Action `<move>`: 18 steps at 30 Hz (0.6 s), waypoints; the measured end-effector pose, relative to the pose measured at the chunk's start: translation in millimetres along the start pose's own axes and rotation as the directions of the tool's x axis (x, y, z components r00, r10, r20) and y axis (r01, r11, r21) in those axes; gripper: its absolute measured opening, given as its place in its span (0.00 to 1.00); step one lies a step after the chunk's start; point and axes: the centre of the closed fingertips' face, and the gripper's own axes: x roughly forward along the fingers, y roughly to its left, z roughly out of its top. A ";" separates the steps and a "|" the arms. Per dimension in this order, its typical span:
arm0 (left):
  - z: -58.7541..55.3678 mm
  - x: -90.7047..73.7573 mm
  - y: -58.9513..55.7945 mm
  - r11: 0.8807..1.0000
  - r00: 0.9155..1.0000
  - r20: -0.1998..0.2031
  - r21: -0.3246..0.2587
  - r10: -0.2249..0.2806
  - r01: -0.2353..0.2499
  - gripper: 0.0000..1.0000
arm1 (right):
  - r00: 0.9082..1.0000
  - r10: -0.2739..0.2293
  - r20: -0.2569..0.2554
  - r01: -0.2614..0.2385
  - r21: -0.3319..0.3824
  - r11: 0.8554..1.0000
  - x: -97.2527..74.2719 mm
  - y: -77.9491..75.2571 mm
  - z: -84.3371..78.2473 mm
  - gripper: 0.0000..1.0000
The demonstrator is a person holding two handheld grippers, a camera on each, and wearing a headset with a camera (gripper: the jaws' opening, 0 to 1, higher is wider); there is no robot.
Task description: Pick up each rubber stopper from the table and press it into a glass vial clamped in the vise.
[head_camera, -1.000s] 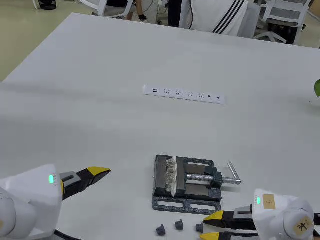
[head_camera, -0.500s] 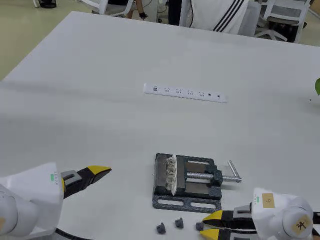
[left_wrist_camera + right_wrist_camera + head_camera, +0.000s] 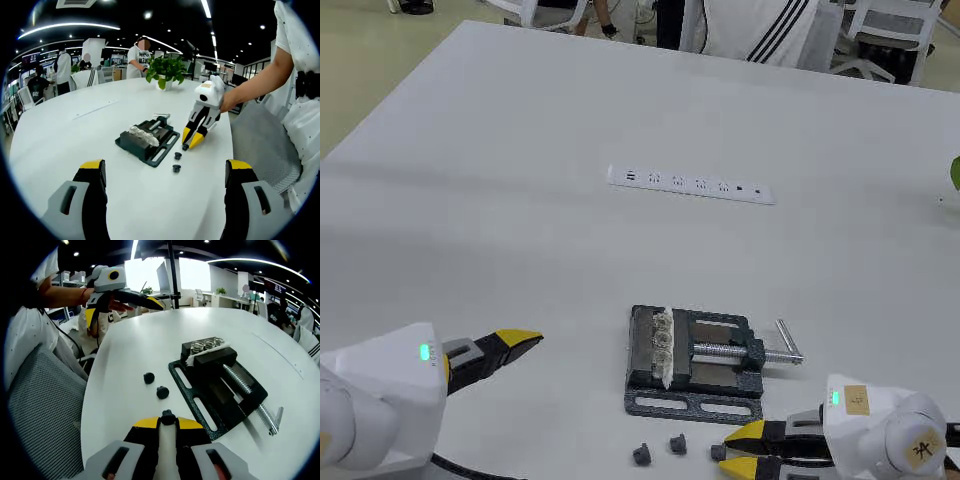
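Holding the right gripper [image 3: 732,452] low at the near right of the table [image 3: 520,200], yellow tips narrowly apart beside 1 stopper [image 3: 718,453]; cannot tell whether pinched. Just left of it, 2 more stoppers [image 3: 642,457] loose beside the vise [image 3: 690,405]. Clamped in the vise's left end, 3 glass vials [image 3: 662,348], mouths open. Holding the left gripper [image 3: 520,343] at near left, jaws spread wide.
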 end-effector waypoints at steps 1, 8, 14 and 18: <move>0.1 0.0 -0.1 1.000 1.000 0.001 0.001 0.000 0.000 0.99 | 1.000 0.000 0.000 0.000 -0.002 1.000 -0.4 0.2 0.1 0.07; 0.2 0.5 -1.0 1.000 1.000 0.004 0.001 -0.004 0.004 0.99 | 1.000 0.008 -0.001 -0.008 -0.017 1.000 -6.4 4.5 7.0 0.06; 2.1 1.6 -2.2 1.000 1.000 0.012 0.004 -0.009 0.009 0.99 | 1.000 0.013 0.004 -0.013 -0.064 0.998 -17.0 8.6 20.0 0.06; 3.5 2.4 -3.0 1.000 1.000 0.018 0.004 -0.012 0.012 0.99 | 1.000 0.019 0.015 -0.018 -0.092 0.996 -24.9 12.1 30.7 0.06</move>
